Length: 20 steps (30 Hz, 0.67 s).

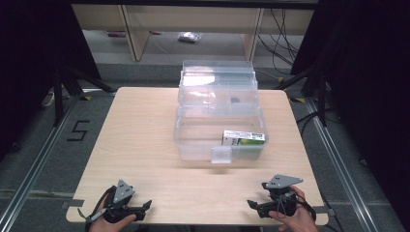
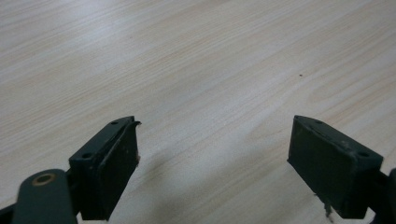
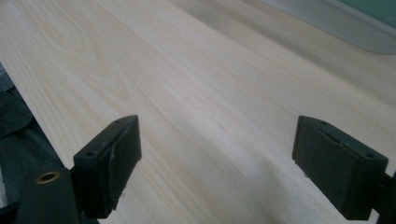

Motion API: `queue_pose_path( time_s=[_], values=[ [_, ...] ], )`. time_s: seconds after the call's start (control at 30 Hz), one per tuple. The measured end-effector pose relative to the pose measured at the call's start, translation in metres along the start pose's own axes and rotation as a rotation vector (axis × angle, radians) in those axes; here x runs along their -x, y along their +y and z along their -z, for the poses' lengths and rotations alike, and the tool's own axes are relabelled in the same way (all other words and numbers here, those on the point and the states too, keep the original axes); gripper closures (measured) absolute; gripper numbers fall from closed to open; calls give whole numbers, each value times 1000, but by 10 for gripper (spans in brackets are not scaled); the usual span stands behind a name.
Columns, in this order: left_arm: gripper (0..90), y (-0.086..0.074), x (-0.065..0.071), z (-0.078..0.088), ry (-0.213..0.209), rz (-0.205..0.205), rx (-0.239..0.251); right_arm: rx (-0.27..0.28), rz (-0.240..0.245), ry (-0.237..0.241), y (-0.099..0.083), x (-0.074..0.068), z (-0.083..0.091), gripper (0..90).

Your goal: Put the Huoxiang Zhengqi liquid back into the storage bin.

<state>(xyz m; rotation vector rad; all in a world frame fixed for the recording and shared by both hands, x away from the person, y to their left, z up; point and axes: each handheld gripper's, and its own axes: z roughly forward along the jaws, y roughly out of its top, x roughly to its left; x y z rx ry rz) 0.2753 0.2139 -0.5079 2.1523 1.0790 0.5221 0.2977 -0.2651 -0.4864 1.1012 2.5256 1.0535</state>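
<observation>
Both claws sat at the near edge of the tabletop (image 1: 145, 145), held in the person's hands. Left claw (image 1: 138, 209) was at roughly 7 o'clock in the high view, jaws spread wide, nothing between them. In the left gripper view the left claw (image 2: 212, 163) hung low over bare pale wood, black pads well apart, grain visible between them. Right claw (image 1: 256, 207) was at about 5 o'clock, also spread and holding nothing. In the right gripper view the right claw (image 3: 217, 163) looked across the tabletop (image 3: 187, 93), with the tabletop's edge and dark floor at its 9 o'clock and a clear rounded plastic corner at 1 o'clock. Each claw carried a grey three-cornered plate on top; the two claw tips pointed inward toward each other.

Outward from the claws: clear plastic box (image 1: 193, 145) stood mid-tabletop, toward 12 o'clock, well apart from both claws. Lid (image 1: 217, 79) was swung up and back at the far side. Latch tab (image 1: 221, 155) hung at the front wall. Inside the box, at its right near corner, lay a green-and-white carton (image 1: 244, 138) on its side. Small dark spot showed through the lid; couldn't tell what it was.

Beyond the tabletop: wooden shelving legs and cables on the floor.
</observation>
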Motion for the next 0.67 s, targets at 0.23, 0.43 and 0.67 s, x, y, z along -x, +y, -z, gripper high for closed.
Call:
queue_pose_path(
  time_s=[0.23, 0.43, 0.67],
  values=[
    [154, 0, 1, -1, -5, 16, -2, -13, 20, -8, -5, -3, -4, 167],
    [154, 1, 0, -1, -17, -6, -5, -40, 21, -1, -5, -4, -6, 172],
    [154, 1, 1, -1, -15, -1, -4, -57, 28, -8, -4, -2, -6, 172]
  ],
)
